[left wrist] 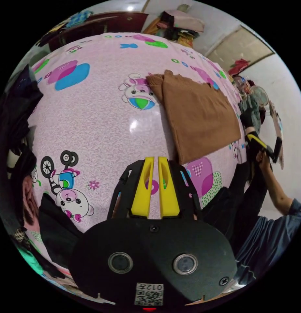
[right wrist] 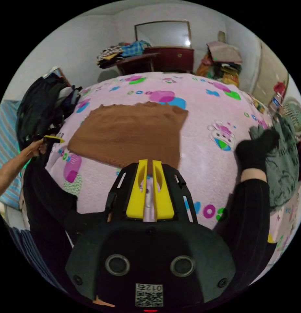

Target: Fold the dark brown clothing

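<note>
We see a bed under a pink cartoon-print sheet (left wrist: pixel 101 124) taking up most of both views. On it lies the brown clothing (left wrist: pixel 197 115), already folded into a flat rectangle; in the left gripper view it sits at the upper right of centre, and in the right gripper view (right wrist: pixel 130 132) it lies in the middle of the frame, just above that view's own jaws.

A pile of dark clothes (right wrist: pixel 42 104) sits at the left edge of the right gripper view, beside the bed. At the right of that view a person's arm in a black sleeve (right wrist: pixel 251 208) reaches up the frame, its dark-covered hand lying on a grey-green garment (right wrist: pixel 284 163). A dark wooden cabinet (right wrist: pixel 171 58) heaped with clothes stands at the top of the frame.

The left gripper (left wrist: pixel 156 187) hovers over bare sheet at lower centre of its view, its yellow jaws nearly together with only a slim gap, gripping nothing. The right gripper (right wrist: pixel 149 189) looks the same: jaws close together, nothing between them. At the right edge of the left gripper view we also make out the right gripper in the person's hand, though the fisheye edge is too blurred to judge its jaws there.
</note>
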A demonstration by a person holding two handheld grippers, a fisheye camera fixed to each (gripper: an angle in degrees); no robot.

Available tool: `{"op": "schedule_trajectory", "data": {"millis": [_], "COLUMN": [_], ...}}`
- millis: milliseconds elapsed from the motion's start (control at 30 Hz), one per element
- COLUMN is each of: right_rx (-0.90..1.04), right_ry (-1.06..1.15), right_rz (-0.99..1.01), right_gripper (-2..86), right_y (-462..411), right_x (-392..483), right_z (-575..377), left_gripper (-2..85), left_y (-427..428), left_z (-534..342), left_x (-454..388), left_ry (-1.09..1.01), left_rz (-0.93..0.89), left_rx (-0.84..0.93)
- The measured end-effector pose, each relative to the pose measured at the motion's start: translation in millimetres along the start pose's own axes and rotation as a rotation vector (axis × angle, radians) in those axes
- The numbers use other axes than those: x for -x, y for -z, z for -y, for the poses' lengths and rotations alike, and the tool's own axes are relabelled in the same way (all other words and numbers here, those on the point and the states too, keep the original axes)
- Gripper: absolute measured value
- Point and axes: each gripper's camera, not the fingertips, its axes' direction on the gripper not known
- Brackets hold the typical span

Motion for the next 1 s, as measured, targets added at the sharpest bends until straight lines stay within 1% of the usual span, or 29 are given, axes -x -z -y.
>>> {"op": "schedule_trajectory", "data": {"millis": [67,133,200,300,433,533,733,1000], "right_rx": [-0.010,0.003,0.011,0.039,0.058,0.052,0.036,0.038], "right_ry": [0.086,0.200,0.286,0.403,0.536,0.614,0.646,0.642], "right_rz": [0.049,0.127,0.154,0.189,0.156,0.113,0.080,0.041], "right_gripper": [0.6,1.2,2.0,3.9,5.4,6.1,6.5,8.3], "right_y": [-9,-28,-44,-76,-117,-141,-172,-205], "right_x": [50,118,167,241,329,379,441,493], "right_z": [4,10,13,15,11,8,9,4], "left_gripper": [0.9,1.2,1.8,2.6,4.9,6.7,9.7,10.7], "left_y": [7,11,10,6,1,-3,-20,-32], "left_z": [9,21,39,56,82,99,133,168], "left_x": [13,23,33,43,63,82,105,115], "left_ry": [0.030,0.049,0.054,0.059,0.089,0.134,0.162,0.130], "left_rz": [-0.025,-0.053,-0.102,-0.124,-0.190,-0.253,-0.324,-0.326], "left_rx": [-0.037,-0.059,-0.059,-0.051,-0.073,-0.097,-0.081,-0.098]}}
